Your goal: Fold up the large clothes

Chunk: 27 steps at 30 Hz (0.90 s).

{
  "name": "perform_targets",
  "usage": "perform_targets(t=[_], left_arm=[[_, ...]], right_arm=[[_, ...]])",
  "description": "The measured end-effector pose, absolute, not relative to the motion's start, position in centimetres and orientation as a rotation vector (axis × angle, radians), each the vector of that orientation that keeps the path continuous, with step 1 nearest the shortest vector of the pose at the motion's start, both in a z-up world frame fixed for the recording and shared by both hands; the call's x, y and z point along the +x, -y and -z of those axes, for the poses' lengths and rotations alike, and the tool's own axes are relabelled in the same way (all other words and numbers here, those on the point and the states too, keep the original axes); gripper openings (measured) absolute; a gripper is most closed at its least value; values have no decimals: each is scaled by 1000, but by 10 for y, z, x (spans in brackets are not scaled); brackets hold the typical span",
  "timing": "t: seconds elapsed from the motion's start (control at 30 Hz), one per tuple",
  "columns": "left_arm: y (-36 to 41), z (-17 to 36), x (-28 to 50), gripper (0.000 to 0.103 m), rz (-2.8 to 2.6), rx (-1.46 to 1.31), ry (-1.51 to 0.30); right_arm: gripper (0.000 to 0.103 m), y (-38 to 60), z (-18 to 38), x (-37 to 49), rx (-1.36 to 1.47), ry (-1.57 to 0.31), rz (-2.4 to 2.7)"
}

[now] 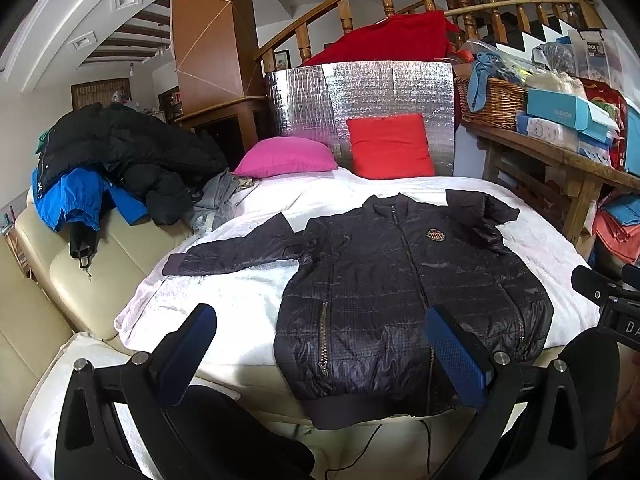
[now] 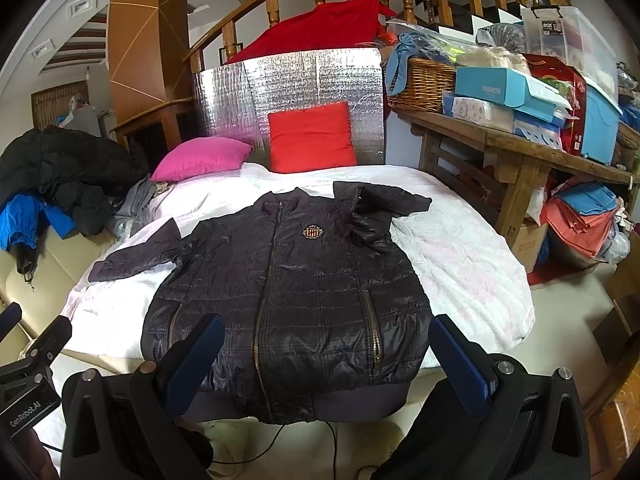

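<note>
On the white blanket (image 1: 224, 312) of the bed lay one dark quilted jacket (image 1: 400, 292), front up and zipped, hem toward the cameras, with one sleeve (image 1: 236, 252) stretched flat to the side and the other sleeve (image 2: 380, 204) folded back over the shoulder. Behind it stood a pink pillow (image 1: 288, 157) and a red pillow (image 1: 390, 146) against a silver foil panel (image 1: 360, 92). Left tool (image 1: 322, 330) and right tool (image 2: 328, 338) hovered above the hem, both with fingers spread wide and gripping nothing.
</note>
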State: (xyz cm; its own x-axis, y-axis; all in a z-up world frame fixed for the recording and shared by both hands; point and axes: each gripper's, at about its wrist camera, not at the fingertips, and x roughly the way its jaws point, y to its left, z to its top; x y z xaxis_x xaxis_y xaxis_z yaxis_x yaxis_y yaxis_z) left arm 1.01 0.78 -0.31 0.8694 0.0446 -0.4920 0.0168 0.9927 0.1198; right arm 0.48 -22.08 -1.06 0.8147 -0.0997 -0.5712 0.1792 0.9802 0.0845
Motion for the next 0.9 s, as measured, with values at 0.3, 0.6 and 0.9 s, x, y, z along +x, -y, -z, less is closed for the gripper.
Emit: perform_targets(t=[0.3,0.6,0.9], left_arm=[[-8,4,10,103,-16,122,-520],[-8,4,10,103,-14,122,-520],[-12,7,10,103,-15,121,-523]], right_arm=[[103,220,10,6,137,-604,152],[103,218,11,7,135,-609,149],[103,217,13,7,130,-614,148]])
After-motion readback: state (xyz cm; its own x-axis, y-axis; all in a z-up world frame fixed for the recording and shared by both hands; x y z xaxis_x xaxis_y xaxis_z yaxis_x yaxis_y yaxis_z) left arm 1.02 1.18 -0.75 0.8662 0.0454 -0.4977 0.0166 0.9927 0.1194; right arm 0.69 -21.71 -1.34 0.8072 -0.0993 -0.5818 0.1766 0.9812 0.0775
